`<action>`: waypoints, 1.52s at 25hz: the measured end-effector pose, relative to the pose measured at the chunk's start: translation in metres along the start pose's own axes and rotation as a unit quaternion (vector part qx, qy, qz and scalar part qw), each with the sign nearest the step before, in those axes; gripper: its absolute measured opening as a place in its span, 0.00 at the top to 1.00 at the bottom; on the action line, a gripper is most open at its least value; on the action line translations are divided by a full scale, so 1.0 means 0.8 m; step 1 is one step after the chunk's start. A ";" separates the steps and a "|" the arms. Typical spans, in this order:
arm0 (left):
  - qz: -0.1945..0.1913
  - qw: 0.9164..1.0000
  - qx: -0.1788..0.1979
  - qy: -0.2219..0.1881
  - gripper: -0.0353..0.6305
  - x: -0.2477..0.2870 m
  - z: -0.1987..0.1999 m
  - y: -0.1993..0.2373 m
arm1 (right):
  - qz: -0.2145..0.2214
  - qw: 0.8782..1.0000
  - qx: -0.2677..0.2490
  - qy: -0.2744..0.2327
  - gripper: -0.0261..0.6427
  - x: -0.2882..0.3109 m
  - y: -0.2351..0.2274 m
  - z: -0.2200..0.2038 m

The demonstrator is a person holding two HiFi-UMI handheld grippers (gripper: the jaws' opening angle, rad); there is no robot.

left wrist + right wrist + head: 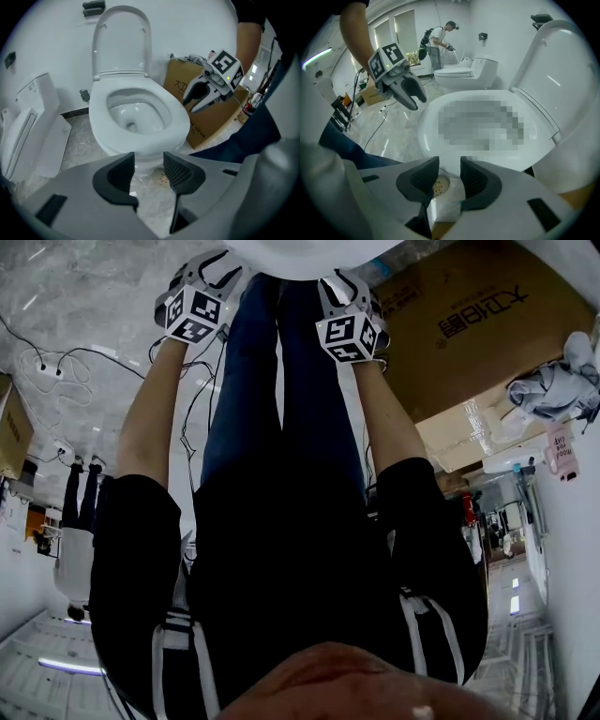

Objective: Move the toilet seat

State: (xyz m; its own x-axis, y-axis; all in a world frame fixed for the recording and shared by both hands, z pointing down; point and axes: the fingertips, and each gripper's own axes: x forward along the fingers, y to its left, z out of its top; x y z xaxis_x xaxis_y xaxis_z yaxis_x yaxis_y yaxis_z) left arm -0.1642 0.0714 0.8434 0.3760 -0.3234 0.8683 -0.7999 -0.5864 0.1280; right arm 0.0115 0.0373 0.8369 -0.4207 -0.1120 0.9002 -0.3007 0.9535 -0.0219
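1. Toilet seat (176, 117) lies flat on the toilet bowl (133, 112); lid (122, 42) stands upright behind it.
2. Left gripper (149, 164) is low before the bowl's front rim. Jaws are partly apart with nothing between them (floor drain (162, 178) shows through the gap).
3. Right gripper (450, 168) is also at the bowl's front. Jaws show a narrow gap and are empty.
4. Cardboard box (211, 122) stands just beside the bowl.

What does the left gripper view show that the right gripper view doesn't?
Only the left gripper view: a white panel leaning against the wall, and the right hand-held gripper. Only the right gripper view: a second white toilet with a person beside it, and the left hand-held gripper. Both: the white ceramic toilet, lid upright, and a round floor drain.
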 end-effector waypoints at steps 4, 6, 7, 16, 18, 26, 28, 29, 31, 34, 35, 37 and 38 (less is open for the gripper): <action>0.006 0.996 0.080 0.027 0.60 0.006 -0.004 0.006 | 0.007 0.999 -0.033 0.019 0.63 0.010 0.008 -0.001; 0.012 0.992 0.118 0.043 0.56 0.007 -0.006 0.009 | 0.008 0.998 -0.059 0.033 0.60 0.016 0.011 -0.005; 0.016 0.989 0.139 0.050 0.54 0.008 -0.007 0.010 | 0.006 0.996 -0.075 0.041 0.58 0.019 0.012 -0.007; 0.036 0.943 0.319 0.088 0.48 0.022 -0.008 0.011 | -0.012 0.974 -0.208 0.084 0.53 0.043 0.018 -0.004; 0.037 0.939 0.330 0.090 0.48 0.025 -0.007 0.011 | -0.011 0.967 -0.236 0.092 0.53 0.048 0.020 -0.004; 0.041 0.932 0.349 0.089 0.48 0.023 -0.008 0.013 | 0.014 0.937 -0.331 0.109 0.52 0.066 0.032 -0.001; 0.048 0.932 0.349 0.088 0.48 0.024 -0.005 0.014 | 0.012 0.935 -0.337 0.110 0.52 0.066 0.031 -0.001; 0.049 0.932 0.349 0.087 0.48 0.024 -0.002 0.014 | 0.008 0.935 -0.337 0.110 0.52 0.065 0.029 0.000; 0.049 0.931 0.352 0.082 0.47 0.024 0.003 0.013 | 0.001 0.934 -0.342 0.107 0.52 0.062 0.027 0.003; 0.049 0.928 0.361 0.076 0.47 0.022 0.007 0.011 | -0.006 0.932 -0.348 0.102 0.52 0.058 0.027 0.005; 0.049 0.927 0.364 0.075 0.46 0.021 0.007 0.010 | -0.006 0.932 -0.347 0.101 0.52 0.056 0.027 0.007; 0.053 0.925 0.369 0.073 0.46 0.019 0.008 0.009 | -0.007 0.934 -0.346 0.094 0.52 0.050 0.028 0.011; 0.057 0.924 0.371 0.070 0.45 0.017 0.009 0.009 | -0.009 0.934 -0.346 0.090 0.52 0.046 0.028 0.013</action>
State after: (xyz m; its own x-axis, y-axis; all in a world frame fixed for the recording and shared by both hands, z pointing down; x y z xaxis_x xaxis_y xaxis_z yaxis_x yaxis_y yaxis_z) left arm -0.1612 0.0570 0.8528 0.2041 -0.3458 0.9158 -0.2696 -0.9192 -0.2870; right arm -0.0198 0.0515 0.8648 -0.2518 -0.1393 0.9577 0.3446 0.9118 0.2233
